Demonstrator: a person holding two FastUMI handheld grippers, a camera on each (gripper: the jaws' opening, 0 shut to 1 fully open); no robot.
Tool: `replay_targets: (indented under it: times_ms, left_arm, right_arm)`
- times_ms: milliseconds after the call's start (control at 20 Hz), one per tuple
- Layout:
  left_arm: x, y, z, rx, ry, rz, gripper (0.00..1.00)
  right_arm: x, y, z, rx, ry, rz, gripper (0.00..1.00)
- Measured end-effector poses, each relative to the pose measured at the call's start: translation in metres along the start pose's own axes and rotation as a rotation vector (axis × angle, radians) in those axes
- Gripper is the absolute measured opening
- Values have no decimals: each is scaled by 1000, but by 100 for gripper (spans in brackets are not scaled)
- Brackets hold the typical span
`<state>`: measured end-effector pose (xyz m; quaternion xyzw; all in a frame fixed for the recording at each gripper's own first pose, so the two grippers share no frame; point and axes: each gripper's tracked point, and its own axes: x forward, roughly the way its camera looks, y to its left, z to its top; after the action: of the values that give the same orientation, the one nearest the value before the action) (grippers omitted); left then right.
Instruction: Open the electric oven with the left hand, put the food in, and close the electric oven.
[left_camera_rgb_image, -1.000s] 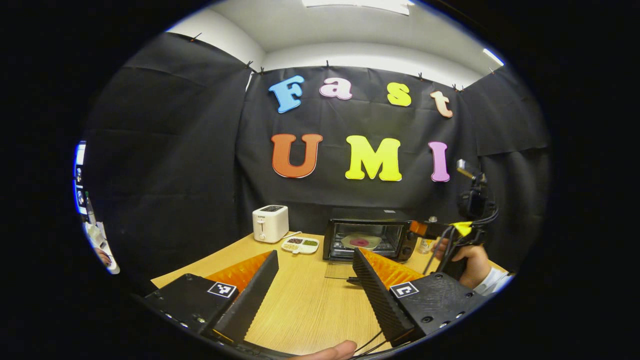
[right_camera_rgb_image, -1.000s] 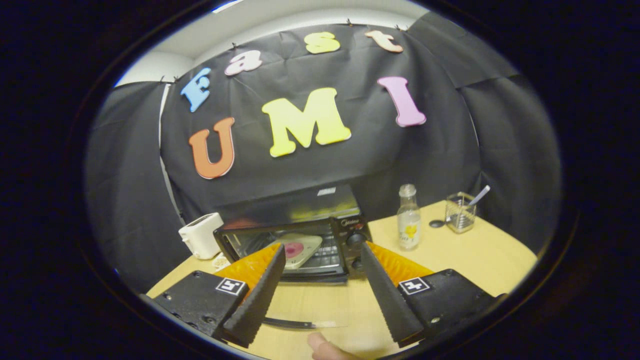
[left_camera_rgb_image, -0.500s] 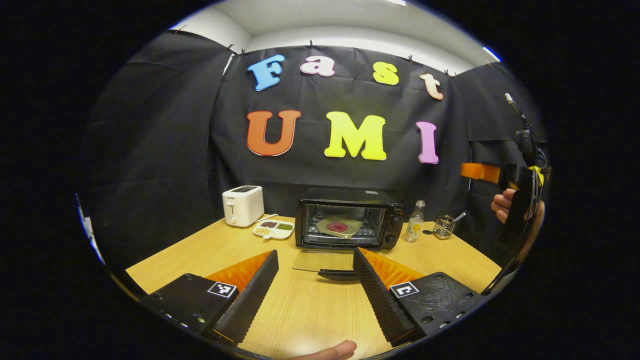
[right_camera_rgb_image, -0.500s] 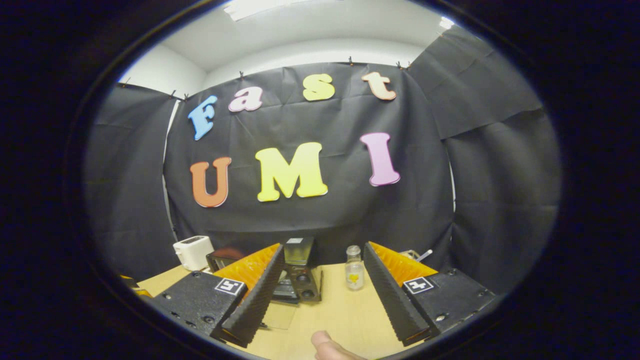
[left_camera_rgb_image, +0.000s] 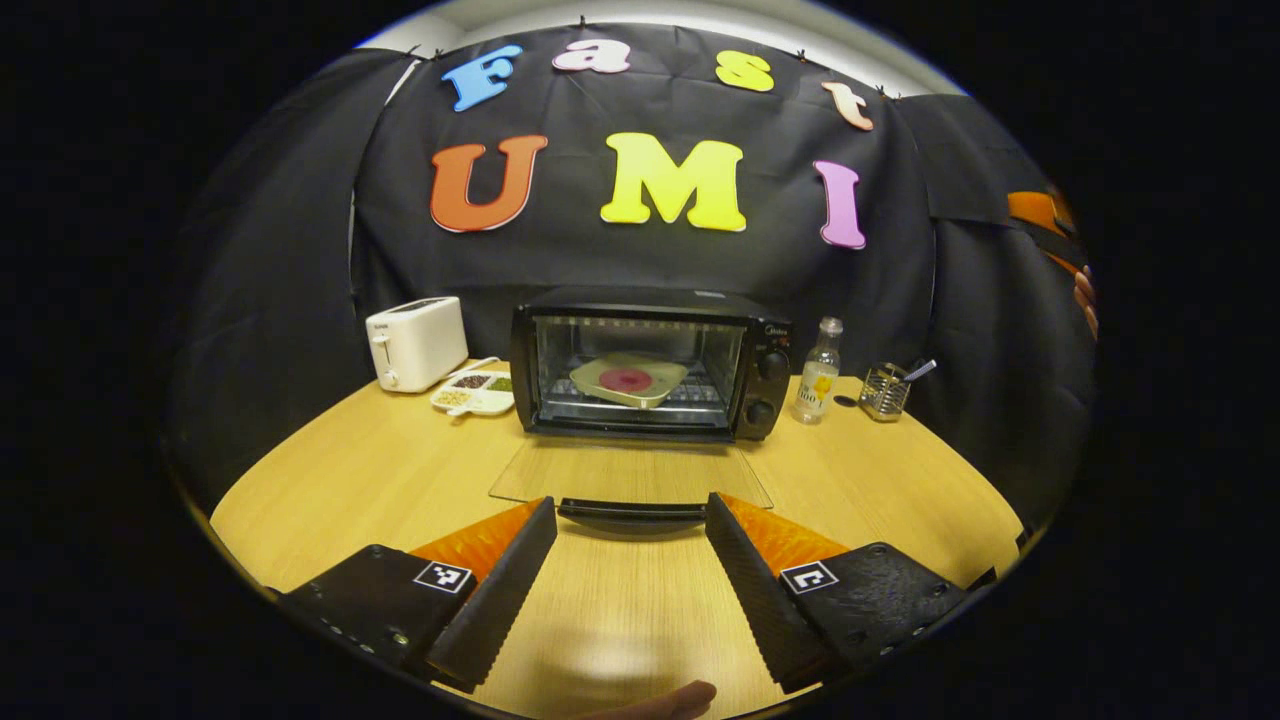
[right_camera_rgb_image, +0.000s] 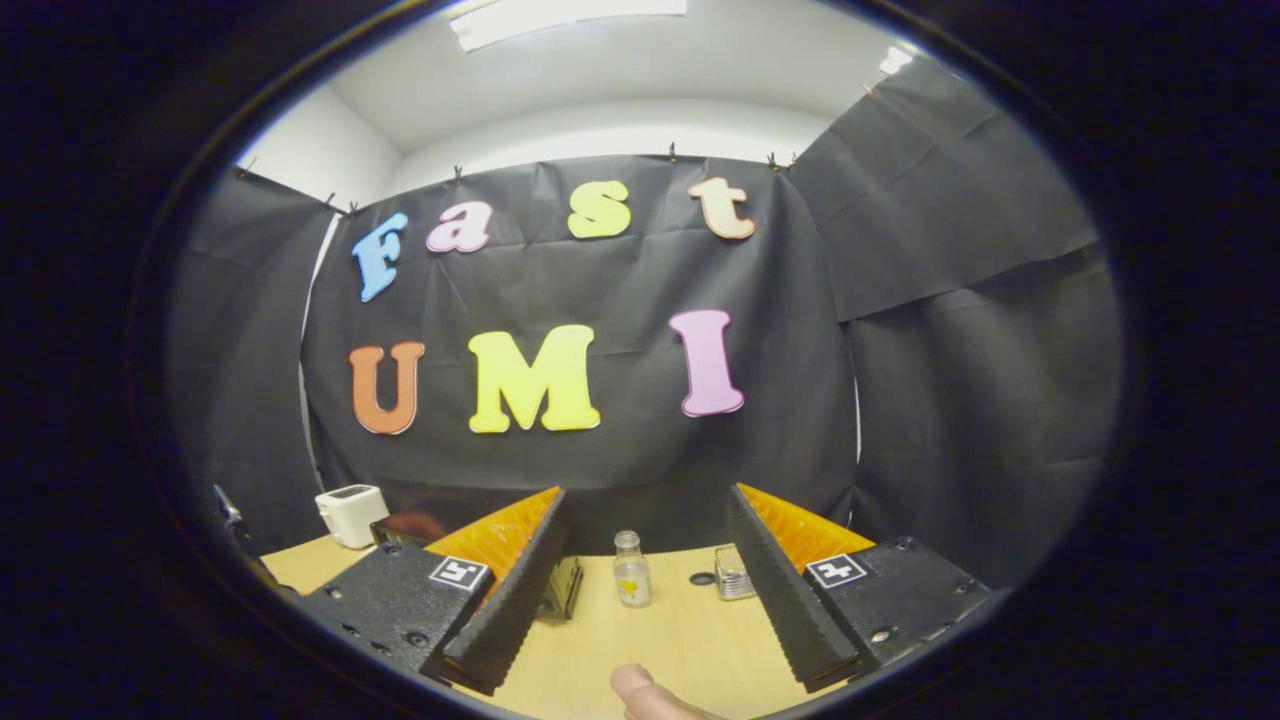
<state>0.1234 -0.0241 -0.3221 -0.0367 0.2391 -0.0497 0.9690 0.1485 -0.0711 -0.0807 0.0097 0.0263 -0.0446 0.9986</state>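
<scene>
The black electric oven (left_camera_rgb_image: 762, 345) stands at the back of the wooden table (left_camera_rgb_image: 330, 470) with its glass door (left_camera_rgb_image: 630, 472) folded down flat. Inside, on the rack, sits a pale plate (left_camera_rgb_image: 600, 375) with a red round of food (left_camera_rgb_image: 626, 380). My left gripper (left_camera_rgb_image: 630, 503) is open just in front of the door's dark handle (left_camera_rgb_image: 632, 517), which lies between its fingertips without touching them. My right gripper (right_camera_rgb_image: 648, 493) is open and empty, held high and pointing at the wall. It also appears at the right edge as the right gripper (left_camera_rgb_image: 1040, 212), held by a hand (left_camera_rgb_image: 1085, 300).
A white toaster (left_camera_rgb_image: 415, 343) and a divided snack dish (left_camera_rgb_image: 475, 393) sit left of the oven. A small glass bottle (left_camera_rgb_image: 818, 370) and a wire cup (left_camera_rgb_image: 885, 390) stand to its right. The bottle (right_camera_rgb_image: 630, 580) and wire cup (right_camera_rgb_image: 733, 585) lie below the right gripper.
The right gripper has pulled back from the oven, risen and swung right. The left gripper has moved forward to the open door's handle. The plate stays inside the oven.
</scene>
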Motion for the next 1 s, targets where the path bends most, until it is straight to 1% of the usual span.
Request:
replay_targets:
  times_ms: [50, 100, 150, 200, 250, 300, 350, 550, 600, 650, 700, 750, 800, 850, 1000]
  left_arm:
    - [8, -3, -6, 12, 23, -1, 96]
    - [17, -5, -12, 22, 43, -2, 96]
    - [25, -6, -19, 28, 66, -3, 96]
    - [37, -8, -26, 32, 91, -6, 96]
    - [44, -9, -31, 33, 109, -10, 96]
    - [51, -13, -35, 33, 128, -15, 96]
    - [58, -12, -42, 30, 150, -15, 96]
    - [80, -11, -60, 28, 219, -12, 96]
    - [84, -12, -63, 26, 226, -12, 96]
    - [87, -8, -66, 36, 231, 4, 96]
    - [89, -8, -67, 41, 247, 3, 96]
    - [89, -8, -67, 47, 248, 2, 96]
    - [89, -9, -65, 55, 247, 2, 96]
    - [89, -9, -65, 58, 249, 0, 96]
    - [88, -10, -64, 58, 258, 0, 96]
  right_arm:
    - [1, -3, -1, -9, -1, -4, 96]
    - [3, -5, -2, -20, -1, -5, 100]
    - [3, -5, -5, -29, 2, 2, 100]
    - [2, -4, -6, -31, 7, 13, 96]
    - [4, -2, -7, -28, 14, 24, 100]
    - [4, -2, -9, -24, 19, 30, 100]
    - [7, -1, -11, -21, 21, 34, 96]
    - [12, -3, -24, -18, 41, 35, 96]
    - [13, -3, -26, -21, 47, 37, 96]
    - [16, -2, -30, -26, 52, 38, 100]
    - [18, -1, -32, -32, 57, 39, 100]
    - [19, -1, -33, -36, 58, 36, 96]
    - [20, 0, -34, -37, 56, 34, 96]
    - [19, 4, -35, -45, 57, 44, 100]
    - [21, 11, -41, -71, 66, 59, 100]
